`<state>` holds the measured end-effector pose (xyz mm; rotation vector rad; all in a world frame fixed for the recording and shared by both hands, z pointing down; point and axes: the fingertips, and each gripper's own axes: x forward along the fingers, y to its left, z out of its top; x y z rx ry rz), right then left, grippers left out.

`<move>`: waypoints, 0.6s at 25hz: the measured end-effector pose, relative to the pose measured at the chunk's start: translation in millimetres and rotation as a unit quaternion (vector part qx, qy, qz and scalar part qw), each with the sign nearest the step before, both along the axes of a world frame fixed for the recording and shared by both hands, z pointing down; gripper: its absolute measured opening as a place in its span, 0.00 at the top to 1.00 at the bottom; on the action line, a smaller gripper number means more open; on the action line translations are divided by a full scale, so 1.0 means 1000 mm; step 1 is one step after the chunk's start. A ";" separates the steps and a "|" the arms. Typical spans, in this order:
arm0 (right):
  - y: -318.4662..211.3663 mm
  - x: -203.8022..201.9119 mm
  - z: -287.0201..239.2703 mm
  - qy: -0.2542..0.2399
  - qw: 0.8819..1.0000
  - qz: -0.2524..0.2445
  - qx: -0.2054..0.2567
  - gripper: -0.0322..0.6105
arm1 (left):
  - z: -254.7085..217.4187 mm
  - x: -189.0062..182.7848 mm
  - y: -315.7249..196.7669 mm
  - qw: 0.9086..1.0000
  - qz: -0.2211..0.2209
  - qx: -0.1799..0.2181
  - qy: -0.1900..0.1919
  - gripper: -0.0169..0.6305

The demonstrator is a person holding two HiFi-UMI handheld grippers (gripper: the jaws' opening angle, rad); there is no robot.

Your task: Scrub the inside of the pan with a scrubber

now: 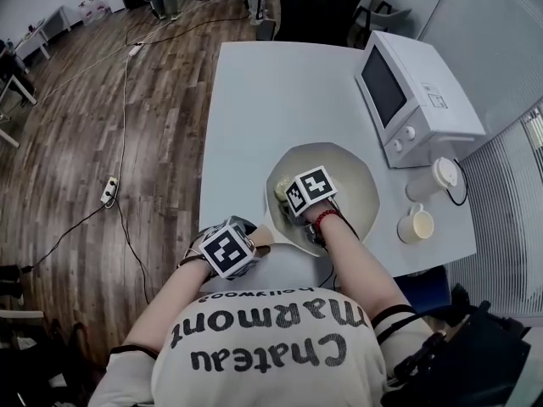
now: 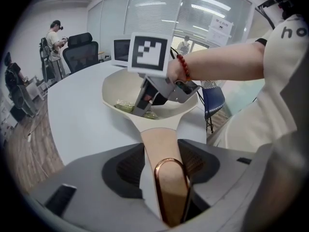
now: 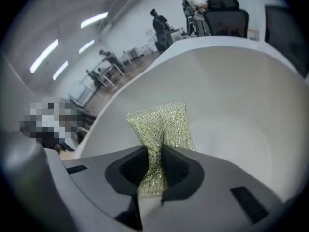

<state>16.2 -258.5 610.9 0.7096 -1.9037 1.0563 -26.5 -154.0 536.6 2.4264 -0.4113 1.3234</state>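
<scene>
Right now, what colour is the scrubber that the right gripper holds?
The scrubber is pale yellow-green with a glittery woven texture. It shows best in the right gripper view.

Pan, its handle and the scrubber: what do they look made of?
Pan: cream, smooth matte inside, looks like a ceramic-type coating; base material not visible. Handle: tan, matte, wood-like or soft plastic; the glossy copper-coloured loop at its end looks metal. Scrubber: yellow-green woven mesh with glinting threads, soft enough to pinch into folds.

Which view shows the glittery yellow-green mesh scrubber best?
The right gripper view: the scrubber fills its centre, pinched between the jaws. The left gripper view shows green bits in the cream pan; the head view only a sliver.
</scene>
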 end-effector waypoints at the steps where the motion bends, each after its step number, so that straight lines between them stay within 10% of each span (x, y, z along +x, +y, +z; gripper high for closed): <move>1: -0.001 0.006 0.004 0.030 0.999 -0.007 0.016 0.84 | 0.000 0.001 0.000 1.000 0.000 -0.001 0.001 0.62; 15: -0.021 0.050 0.006 0.088 0.995 0.043 0.037 0.85 | 0.004 -0.003 0.002 1.000 -0.015 -0.014 0.013 0.62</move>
